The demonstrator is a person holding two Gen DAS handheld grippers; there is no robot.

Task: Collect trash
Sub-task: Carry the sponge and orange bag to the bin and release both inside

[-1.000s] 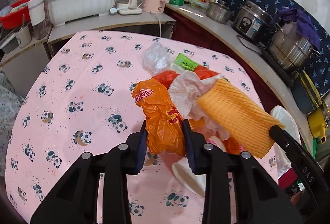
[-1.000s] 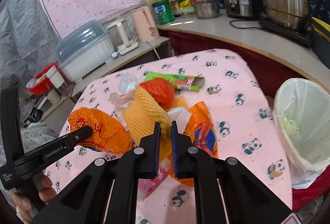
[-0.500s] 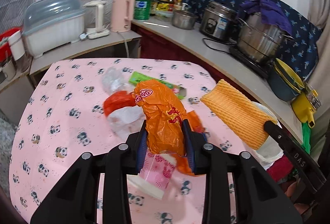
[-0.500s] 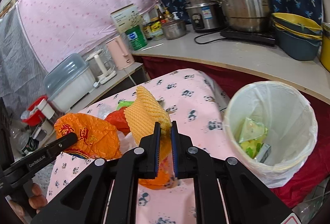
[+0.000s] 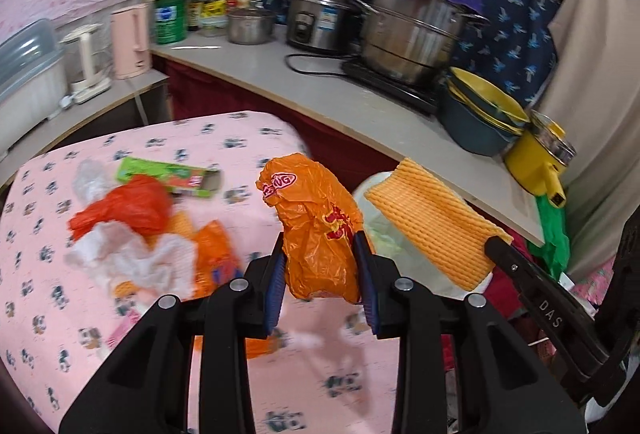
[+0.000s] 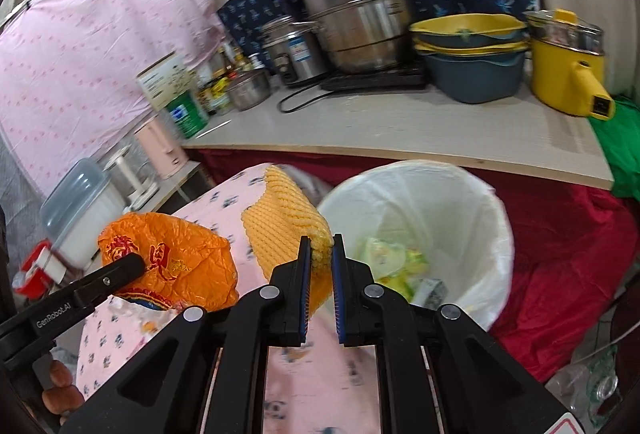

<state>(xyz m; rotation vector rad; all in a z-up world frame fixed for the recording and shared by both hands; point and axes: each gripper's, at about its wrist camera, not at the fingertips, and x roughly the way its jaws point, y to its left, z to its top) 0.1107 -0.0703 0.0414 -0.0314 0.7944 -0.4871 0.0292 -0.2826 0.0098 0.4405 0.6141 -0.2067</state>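
Since the earlier frame I have swung both loads off the surface (image 5: 248, 138) toward the lined bin (image 6: 460, 194) (rubbish already inside). My left hand-held gripper (image 5: 320, 258) is clenched on the orange bag (image 5: 316, 218), my right hand-held gripper (image 6: 321, 254) on the yellow foam net (image 6: 284, 210).

Crinkled glossy plastic bag (image 5: 320, 234) — ribbed foam netting (image 6: 288, 222) — shiny steel pot (image 5: 412, 42).

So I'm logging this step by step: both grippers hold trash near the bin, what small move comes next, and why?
Probably carry the right gripper a little further over the white-lined bin, then release. It is shut on the yellow foam net, which hangs beside the rim, not yet over the opening. The left gripper, shut on the orange bag, sits farther away.
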